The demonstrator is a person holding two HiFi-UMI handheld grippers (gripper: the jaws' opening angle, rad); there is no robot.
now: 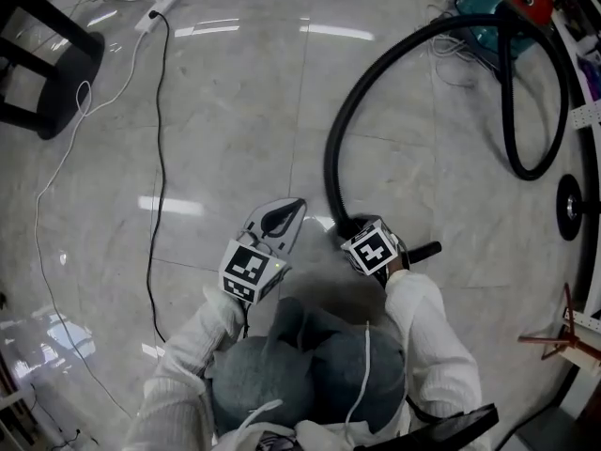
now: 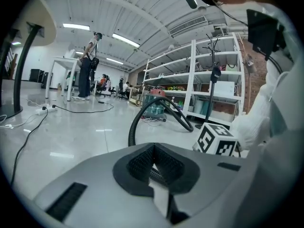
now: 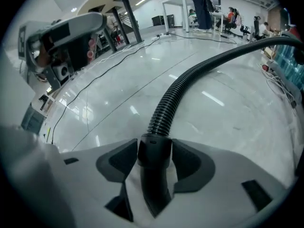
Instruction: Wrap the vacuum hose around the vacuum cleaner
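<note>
Right gripper view shows the right gripper (image 3: 154, 147) with its jaws spread wide. The black end cuff (image 3: 153, 184) of the vacuum hose (image 3: 190, 75) stands between them. The jaws' inner faces sit just beside the cuff on either flank, and no squeeze on it shows. The cuff's long axis lies along the gripper's own line, centred in the gap.

From the jaws the ribbed hose runs straight away over the pale floor (image 3: 118, 94), then bends off to the right. In the head view this gripper is down at the hose's near end. The hose climbs away from it, arcs to the right and reaches the vacuum cleaner (image 1: 481, 12) at the top right corner, well apart from both grippers. A second loop of hose hangs down beside the cleaner.

The left gripper (image 2: 153, 151) is near the right one, its jaws closed together on nothing. It points over the floor toward the hose's arc.
</note>
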